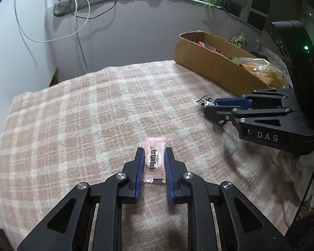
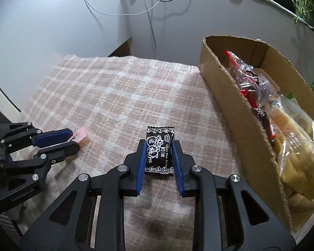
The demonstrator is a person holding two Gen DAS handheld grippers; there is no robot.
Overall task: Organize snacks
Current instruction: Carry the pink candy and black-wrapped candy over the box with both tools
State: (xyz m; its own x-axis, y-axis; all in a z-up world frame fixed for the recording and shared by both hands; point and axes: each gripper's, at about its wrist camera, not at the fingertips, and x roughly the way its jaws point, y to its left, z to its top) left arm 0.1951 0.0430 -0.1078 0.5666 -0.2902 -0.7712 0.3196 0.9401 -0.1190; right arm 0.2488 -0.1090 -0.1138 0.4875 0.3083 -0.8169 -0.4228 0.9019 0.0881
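Gripping one candy per gripper, both left of the cardboard box (image 2: 236,104).
Left gripper (image 1: 154,156) clamps the pink candy (image 1: 155,161); right gripper (image 2: 158,148) clamps the black candy (image 2: 160,148). Next move, judged: carry each over the box wall, then release.

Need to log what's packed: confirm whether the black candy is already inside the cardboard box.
No, the black candy sits between the right tongs over the plaid cloth, outside the cardboard box.
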